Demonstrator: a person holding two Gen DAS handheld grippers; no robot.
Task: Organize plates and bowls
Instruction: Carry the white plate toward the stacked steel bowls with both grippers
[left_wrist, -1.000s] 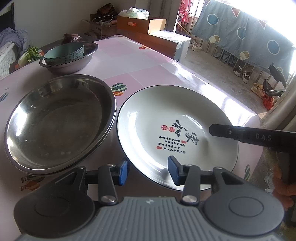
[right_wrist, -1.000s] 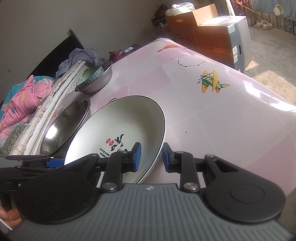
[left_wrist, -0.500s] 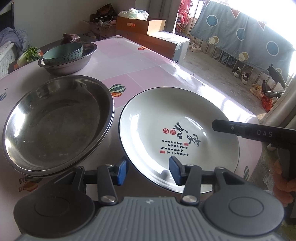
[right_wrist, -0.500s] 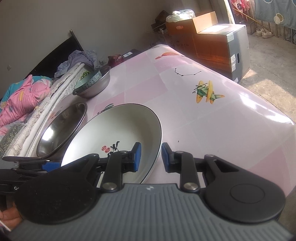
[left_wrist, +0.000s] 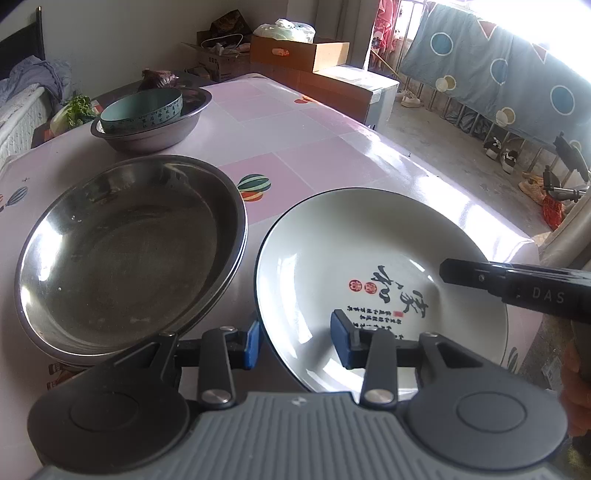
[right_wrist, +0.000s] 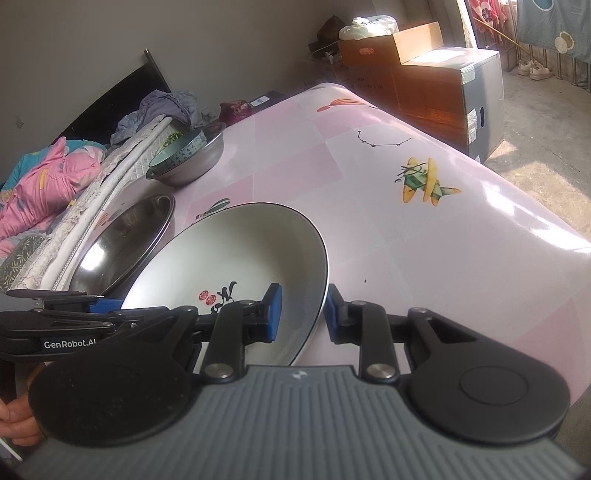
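A white plate (left_wrist: 369, 236) with black calligraphy lies on the pink table (left_wrist: 317, 125), its right side tipped up a little. My right gripper (right_wrist: 303, 312) is shut on that plate (right_wrist: 236, 251) at its right rim; one of its fingers (left_wrist: 476, 275) reaches over the plate in the left wrist view. My left gripper (left_wrist: 295, 341) straddles the plate's near left rim with jaws closing, and the pads do not visibly press. Its blue pads (right_wrist: 107, 305) show in the right wrist view. Stacked steel plates (left_wrist: 122, 251) sit just left of the white plate.
A steel bowl (left_wrist: 159, 138) holding a teal bowl (left_wrist: 142, 110) stands at the table's far left. Bedding (right_wrist: 48, 177) lines the left side. Cardboard boxes (left_wrist: 314, 55) stand beyond the far end. The table edge (left_wrist: 517, 236) drops off at the right.
The left gripper's jaws have narrowed slightly around the white plate's rim. The right gripper keeps its hold in the same place.
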